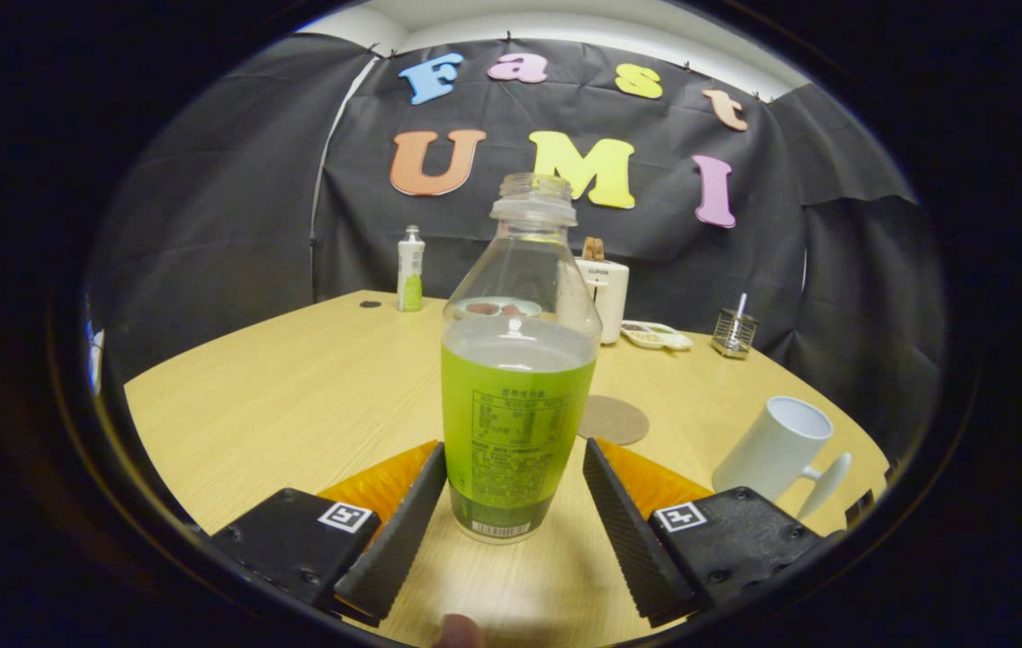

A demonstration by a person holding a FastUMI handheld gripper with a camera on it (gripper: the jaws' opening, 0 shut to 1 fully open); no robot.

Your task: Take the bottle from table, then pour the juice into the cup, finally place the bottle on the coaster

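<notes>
Step in hand: taking the bottle from the table, judged from the fingers flanking it with the grasp not yet made.
Bottle: a clear plastic bottle with a green label and no cap (518, 378) stands upright on the light wooden table (295, 396), between the two fingers, its base close to their roots.
Gripper: the gripper (515, 468) is spread wide; the left finger lies right against the label or just shy of it, I cannot tell which, and the right finger stands visibly apart from the bottle.
Cup: a white ceramic mug with a handle (776, 450) sits beyond the right finger and off to its right side.
Coaster: a round brown flat coaster (612, 419) lies just ahead of the right fingertip, partly behind the bottle.
Doing it well: centre the bottle between the pads before closing, so it is not shoved sideways; close on the labelled body, below the shoulder; squeeze gently, since thin plastic will likely buckle.
Risk: the mouth is open, so any tilt during the lift could spill juice.
</notes>
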